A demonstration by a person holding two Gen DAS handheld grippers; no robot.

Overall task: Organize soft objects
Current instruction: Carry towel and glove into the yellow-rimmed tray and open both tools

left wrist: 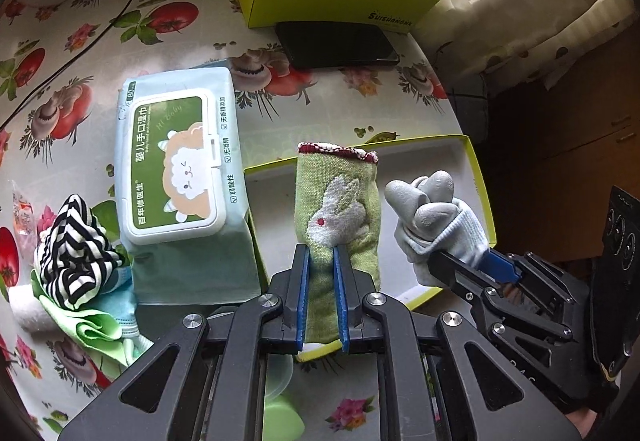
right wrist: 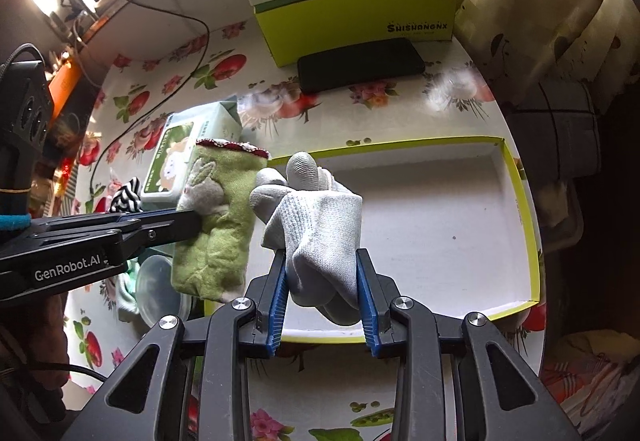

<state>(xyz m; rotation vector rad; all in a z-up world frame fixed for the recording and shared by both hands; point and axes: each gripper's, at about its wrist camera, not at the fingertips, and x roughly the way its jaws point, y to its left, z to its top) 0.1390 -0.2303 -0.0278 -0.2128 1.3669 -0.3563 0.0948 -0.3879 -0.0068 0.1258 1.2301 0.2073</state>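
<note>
Where tools point(left wrist: 322, 253) grip, sock point(left wrist: 340, 201) hidden

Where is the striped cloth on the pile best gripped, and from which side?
Pinch the raised fold at the top of the striped cloth, coming from above. It sits crumpled on other cloths, hemmed in by the wipes pack, so a side approach looks blocked.

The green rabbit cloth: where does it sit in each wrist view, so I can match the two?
Left wrist view: green rabbit cloth at centre, clamped by the left hand-held gripper, over the tray's left end.
Right wrist view: cloth left of centre, beside the grey glove.
Shared landmark: black phone in front of the green box.
</note>
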